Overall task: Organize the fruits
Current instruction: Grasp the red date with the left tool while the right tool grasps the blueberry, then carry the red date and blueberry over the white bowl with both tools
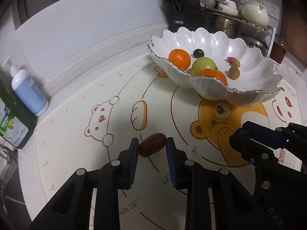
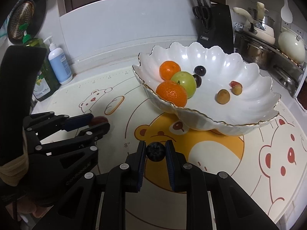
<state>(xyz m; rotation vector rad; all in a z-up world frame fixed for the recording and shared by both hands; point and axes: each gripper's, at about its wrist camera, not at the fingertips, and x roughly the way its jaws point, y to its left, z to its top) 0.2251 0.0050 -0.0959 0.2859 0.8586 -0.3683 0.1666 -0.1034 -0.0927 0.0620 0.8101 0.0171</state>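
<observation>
Both grippers are picking up small fruit to put in the bowl (image 2: 220,126). The left gripper (image 1: 152,143) has its two fingers closed snug on a dark red fruit (image 1: 152,147), which looks like a red date. The fruit sits low over the bear mat (image 1: 115,172); it is hard to say if it touches the mat or is a bit off it. The right gripper (image 2: 155,149) has its fingers closed tight on a small dark berry (image 2: 155,151) with a star-shaped end, likely a blueberry.

The bowl stands at about one o'clock from the left gripper and at about one o'clock from the right gripper too. Inside it lie two oranges (image 2: 171,93), a green fruit (image 2: 184,83), dark grapes and some small brown and red fruits.

The next move is probably to lift both fruits up and over the wavy rim, then let go softly so nothing rolls out.

The red fruit is egg-shaped. Its long side runs from about eight o'clock to two o'clock, across the fingers. The berry is round, and its star end faces the camera.
</observation>
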